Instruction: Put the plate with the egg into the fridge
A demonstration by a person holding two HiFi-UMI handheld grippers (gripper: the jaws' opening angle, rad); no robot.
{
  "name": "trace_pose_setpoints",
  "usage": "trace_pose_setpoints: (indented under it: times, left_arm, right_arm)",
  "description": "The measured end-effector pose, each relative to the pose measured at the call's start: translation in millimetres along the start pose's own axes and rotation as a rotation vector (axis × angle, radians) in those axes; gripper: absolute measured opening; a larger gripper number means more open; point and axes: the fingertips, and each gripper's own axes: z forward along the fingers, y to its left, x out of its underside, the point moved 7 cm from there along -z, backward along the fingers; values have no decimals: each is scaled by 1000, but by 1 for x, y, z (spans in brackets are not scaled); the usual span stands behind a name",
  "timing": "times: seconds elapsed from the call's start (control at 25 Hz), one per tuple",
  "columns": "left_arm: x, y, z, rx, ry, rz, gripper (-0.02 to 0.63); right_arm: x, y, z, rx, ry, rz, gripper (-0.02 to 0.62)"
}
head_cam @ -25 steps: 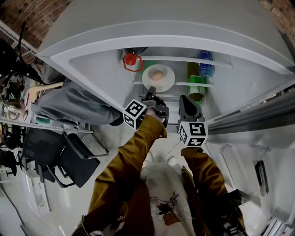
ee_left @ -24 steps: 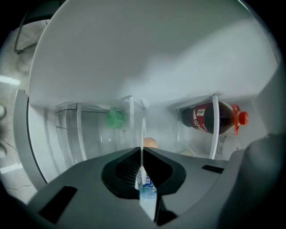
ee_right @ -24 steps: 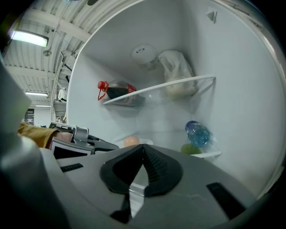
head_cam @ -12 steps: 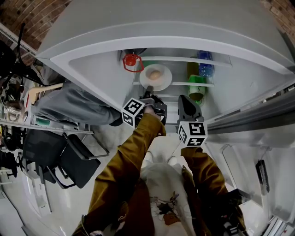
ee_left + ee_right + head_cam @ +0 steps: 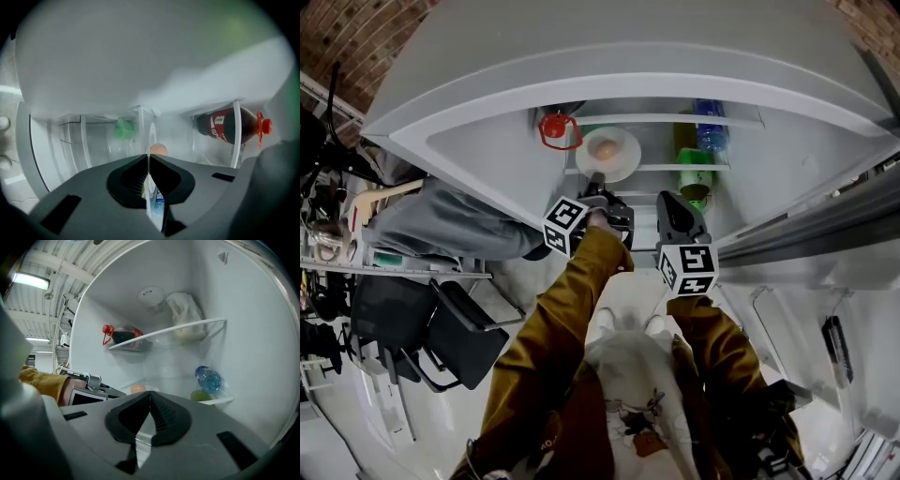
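A white plate (image 5: 607, 153) with a brown egg (image 5: 605, 148) on it is held level inside the open fridge, over the middle shelf (image 5: 670, 169). My left gripper (image 5: 596, 184) is shut on the plate's near rim. In the left gripper view the plate (image 5: 150, 136) shows edge-on between the shut jaws of the left gripper (image 5: 148, 157), with the egg (image 5: 158, 150) just beyond. My right gripper (image 5: 673, 202) hovers to the right in front of the fridge. In its own view the right gripper (image 5: 150, 393) is shut and holds nothing.
On the upper shelf lie a dark red-capped cola bottle (image 5: 553, 128) and a plastic bag (image 5: 186, 315). A blue bottle (image 5: 705, 136) and a green cup (image 5: 698, 173) sit at the right of the middle shelf. The fridge door (image 5: 825, 309) stands open at right; black chairs (image 5: 441, 323) at left.
The left gripper has carried the plate with the egg farther into the fridge, up and a little to the left. The right gripper has kept its place beside it.
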Motion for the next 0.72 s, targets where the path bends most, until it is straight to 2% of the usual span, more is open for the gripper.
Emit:
trace_pose_setpoints:
  times: [0.4, 0.72]
  left_arm:
    - [4, 3, 3, 49, 26, 0, 23]
    - [10, 1, -5, 53, 44, 14, 25]
  right_arm:
    - [1, 3, -1, -5, 1, 3, 5]
    - [1, 4, -4, -4, 1, 4, 5]
